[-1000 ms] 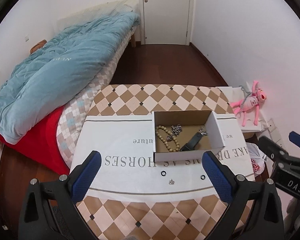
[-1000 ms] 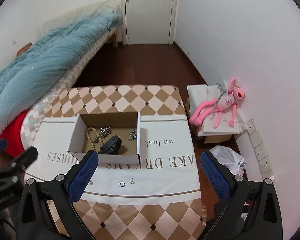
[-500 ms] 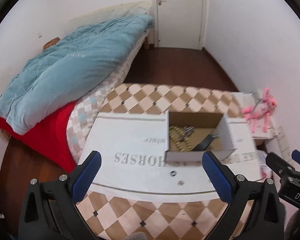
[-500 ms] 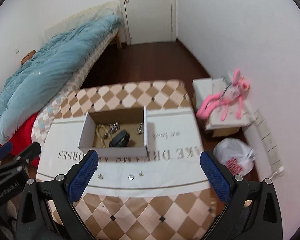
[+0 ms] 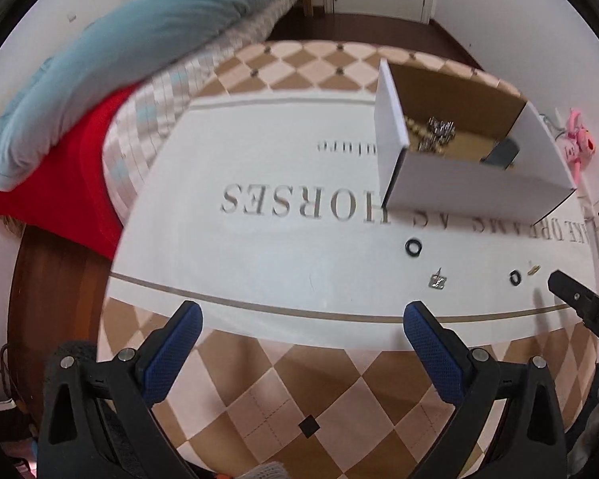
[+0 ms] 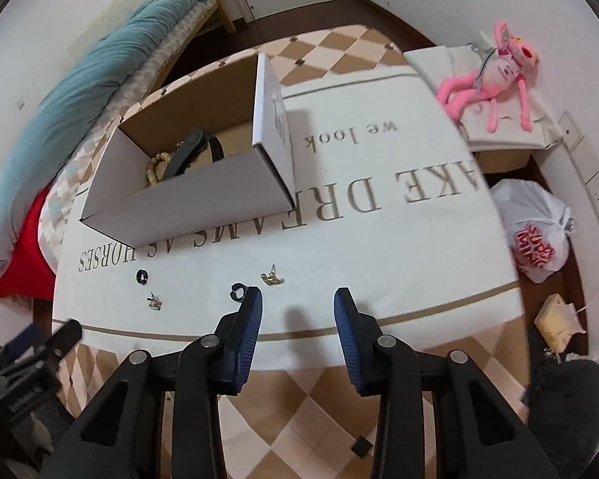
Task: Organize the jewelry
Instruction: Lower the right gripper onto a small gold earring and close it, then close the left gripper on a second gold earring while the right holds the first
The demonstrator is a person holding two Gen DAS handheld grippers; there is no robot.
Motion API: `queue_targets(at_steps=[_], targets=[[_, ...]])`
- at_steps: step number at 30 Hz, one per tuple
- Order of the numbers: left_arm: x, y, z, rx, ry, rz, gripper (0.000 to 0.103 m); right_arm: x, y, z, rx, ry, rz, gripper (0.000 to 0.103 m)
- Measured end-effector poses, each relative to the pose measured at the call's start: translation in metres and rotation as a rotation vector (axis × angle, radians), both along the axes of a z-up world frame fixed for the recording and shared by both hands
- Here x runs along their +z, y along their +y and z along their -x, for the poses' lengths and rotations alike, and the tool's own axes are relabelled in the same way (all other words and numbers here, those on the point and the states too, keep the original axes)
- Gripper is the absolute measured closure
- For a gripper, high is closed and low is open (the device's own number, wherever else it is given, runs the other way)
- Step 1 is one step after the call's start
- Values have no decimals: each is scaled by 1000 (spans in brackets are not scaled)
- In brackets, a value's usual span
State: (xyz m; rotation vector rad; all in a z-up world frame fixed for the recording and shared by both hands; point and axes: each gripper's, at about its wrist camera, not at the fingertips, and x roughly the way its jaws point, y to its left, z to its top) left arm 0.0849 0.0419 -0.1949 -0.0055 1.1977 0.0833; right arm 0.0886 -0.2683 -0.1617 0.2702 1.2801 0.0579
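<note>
"DREAMS AS HORSES", "we look" on cloth (image 6: 399,239)

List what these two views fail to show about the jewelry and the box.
- Box contents: left wrist view, near wall hides the floor; the beads are blurred.
- Black ring: right wrist view, partly behind a finger of the right tongs.
- Earrings by the rings: both views, too small to read.

- Both views are brightly and evenly lit by soft, diffuse indoor light; no source is in view.
- Shadows are faint: a soft one on the white cloth (image 6: 379,247) sits between the right gripper (image 6: 298,303) fingers.
- Motion blur smears the blue duvet (image 5: 112,64) and printed lettering.
- Fisheye bending curves straight edges; corners go black.
</note>
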Motion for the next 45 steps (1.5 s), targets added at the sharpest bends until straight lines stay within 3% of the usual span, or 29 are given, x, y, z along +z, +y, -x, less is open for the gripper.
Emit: queue_targets(at_steps=[8,10,11,12,19,26,31,33,40,45], targets=[[-12,-2,-6,-5,28,-6,0,-19,21,-12,65,-20,27,64],[-13,-4,-7,-11,32,-9,0,-19,27,-14,87,-34,60,76],[-13,-5,-8,-14,34,-10,0,-20,30,-15,97,-37,72,91],[-14,-7,-9,-18,35,-11,0,-21,32,-17,108,-36,81,94],[-19,-27,-14,-53,58,12,1,-14,31,-10,113,-58,93,94],[-26,-54,-22,-108,68,117,4,-5,8,-5,38,-56,92,94],[-33,-74,-28,-164,72,107,39,-7,-5,-1,-2,-49,100,94],[-33,-80,-29,-177,54,83,46,-8,-8,1,-15,-47,101,94],[-29,-91,-33,-227,14,72,91,-4,-9,6,-21,-48,99,94],[-32,-94,-35,-236,11,65,94,1,-7,5,-21,-59,95,94]])
